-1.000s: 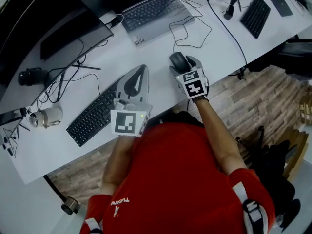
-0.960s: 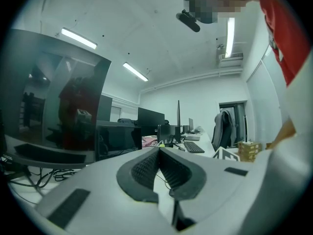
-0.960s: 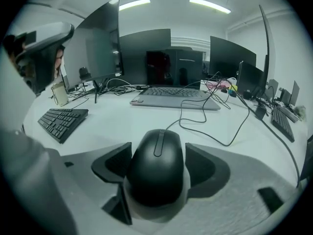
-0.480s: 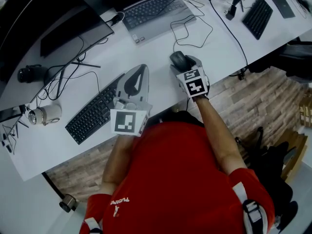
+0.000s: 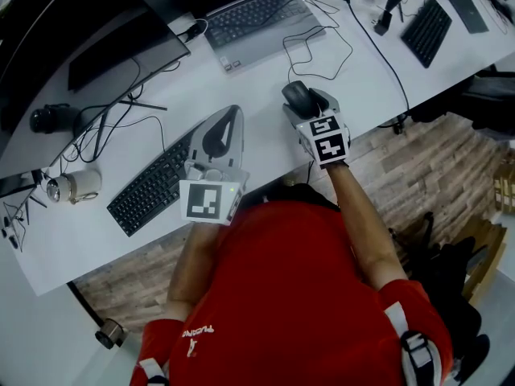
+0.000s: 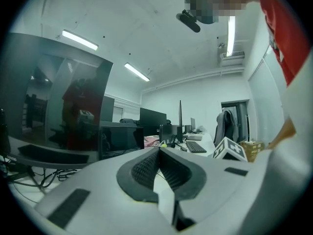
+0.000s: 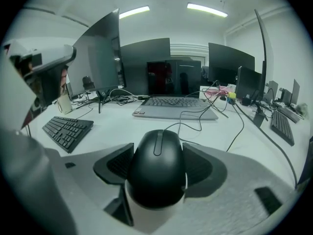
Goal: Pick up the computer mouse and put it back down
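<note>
A black wired computer mouse point(image 5: 296, 96) lies on the white desk point(image 5: 241, 87), right of centre. My right gripper point(image 5: 304, 103) reaches down over it from the near edge. Its jaws have just been closing. In the right gripper view both dark pads point(image 7: 117, 164) press on the sides of the mouse point(image 7: 156, 168), which rests on the desk. My left gripper point(image 5: 235, 112) hovers level over the right end of the black keyboard point(image 5: 153, 187). In the left gripper view its jaws meet with nothing between them point(image 6: 157, 153).
The mouse cable point(image 5: 318, 51) loops back towards a grey laptop point(image 5: 257, 18). A dark monitor point(image 5: 121, 51) stands at the back left, a white mug point(image 5: 76, 187) at far left. A second keyboard point(image 5: 424, 24) lies far right. The desk's near edge runs just behind the grippers.
Both grippers stay where they were, the right one still around the mouse. Only the head view has shifted slightly.
</note>
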Motion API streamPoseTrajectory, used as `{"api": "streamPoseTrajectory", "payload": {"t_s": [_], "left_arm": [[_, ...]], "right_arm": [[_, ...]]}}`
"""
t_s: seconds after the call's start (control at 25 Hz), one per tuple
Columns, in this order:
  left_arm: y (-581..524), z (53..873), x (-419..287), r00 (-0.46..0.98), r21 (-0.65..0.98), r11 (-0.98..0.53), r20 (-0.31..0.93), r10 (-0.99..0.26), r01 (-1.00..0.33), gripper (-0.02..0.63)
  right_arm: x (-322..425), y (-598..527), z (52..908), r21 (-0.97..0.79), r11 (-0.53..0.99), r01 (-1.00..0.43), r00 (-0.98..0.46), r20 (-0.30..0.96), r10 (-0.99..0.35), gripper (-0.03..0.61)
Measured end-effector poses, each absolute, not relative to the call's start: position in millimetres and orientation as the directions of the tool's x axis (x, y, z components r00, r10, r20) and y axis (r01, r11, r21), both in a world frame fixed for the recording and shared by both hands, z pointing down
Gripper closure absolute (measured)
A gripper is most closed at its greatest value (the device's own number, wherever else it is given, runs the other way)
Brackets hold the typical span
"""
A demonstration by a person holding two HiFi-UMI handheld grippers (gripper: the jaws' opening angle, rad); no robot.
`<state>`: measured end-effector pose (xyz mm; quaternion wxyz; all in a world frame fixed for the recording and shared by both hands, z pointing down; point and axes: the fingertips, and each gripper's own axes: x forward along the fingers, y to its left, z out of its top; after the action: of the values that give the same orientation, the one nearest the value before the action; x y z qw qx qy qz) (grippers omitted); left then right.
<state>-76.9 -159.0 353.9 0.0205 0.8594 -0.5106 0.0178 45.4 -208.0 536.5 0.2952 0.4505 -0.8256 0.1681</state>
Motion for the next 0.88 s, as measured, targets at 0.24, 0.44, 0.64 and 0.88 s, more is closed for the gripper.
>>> {"api": "streamPoseTrajectory", "payload": {"t_s": [0.24, 0.44, 0.64, 0.88], "left_arm": [[-157, 356, -77, 0.478, 0.025, -0.478, 0.068, -0.875, -0.878, 0.604], [-158, 347, -75, 0.470, 0.025, -0.470, 0.043, -0.881, -0.882, 0.604], [-156, 340, -71, 0.477, 0.023, -0.477, 0.032, -0.878, -0.879, 0.604], [-155, 326, -67, 0.488, 0.013, -0.488, 0.008, -0.873, -0.873, 0.604]], "right_arm": [[47, -202, 484, -0.019, 0.562, -0.827, -0.470, 0.570, -0.673, 0.267], [54, -192, 432, -0.023, 0.579, -0.815, -0.513, 0.493, -0.702, 0.267], [62, -184, 381, -0.055, 0.583, -0.810, -0.551, 0.410, -0.727, 0.267], [71, -171, 328, -0.033, 0.594, -0.804, -0.570, 0.330, -0.753, 0.267]]}}
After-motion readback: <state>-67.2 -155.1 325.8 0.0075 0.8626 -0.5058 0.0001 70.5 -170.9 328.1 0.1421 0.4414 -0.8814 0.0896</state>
